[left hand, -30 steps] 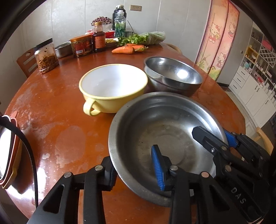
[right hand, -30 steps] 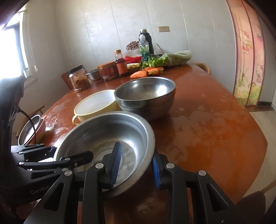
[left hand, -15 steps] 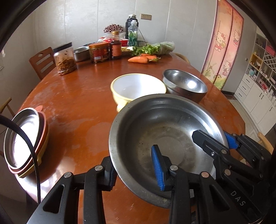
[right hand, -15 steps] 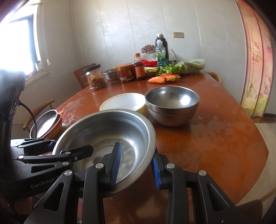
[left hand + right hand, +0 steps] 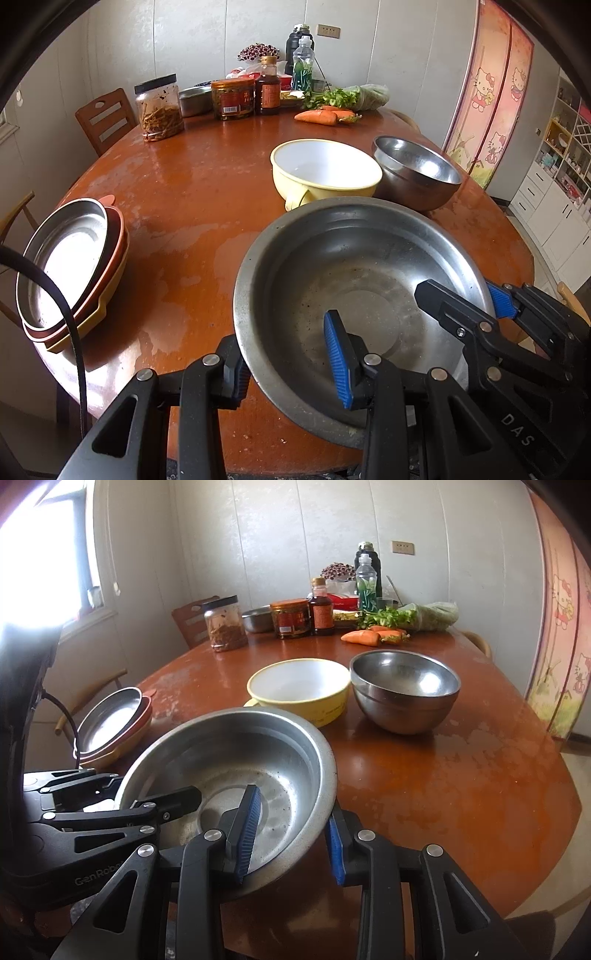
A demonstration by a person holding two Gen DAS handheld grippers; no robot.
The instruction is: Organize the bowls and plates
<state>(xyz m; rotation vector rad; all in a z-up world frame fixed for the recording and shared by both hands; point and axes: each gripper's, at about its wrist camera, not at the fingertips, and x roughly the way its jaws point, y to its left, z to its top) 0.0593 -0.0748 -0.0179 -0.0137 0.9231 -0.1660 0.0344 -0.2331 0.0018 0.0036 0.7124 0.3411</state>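
**Big steel basin in both claws, deciding where it lands**

Going left to right: the stack of plates (image 5: 70, 266) sits at the table's (image 5: 192, 192) left edge, a steel one on top of reddish and yellow ones. My left gripper (image 5: 291, 369) is clamped on the near rim of the wide steel basin (image 5: 354, 280), one blue pad inside the wall and the other outside. My right gripper (image 5: 291, 834) pinches the rim further round in the same way, so the basin hangs between the two, tilted a bit toward me, over the near part of the table. Both grippers point downward and forward.

Past it sit the yellow handled bowl (image 5: 325, 173) and, touching it on the right, the deep steel bowls (image 5: 417, 173), which look nested.

I'd say I'm mid-carry with the basin. Next I need a spot for it; as the widest, it probably goes underneath the other bowls. Both hands must travel together to keep the rim from slipping.
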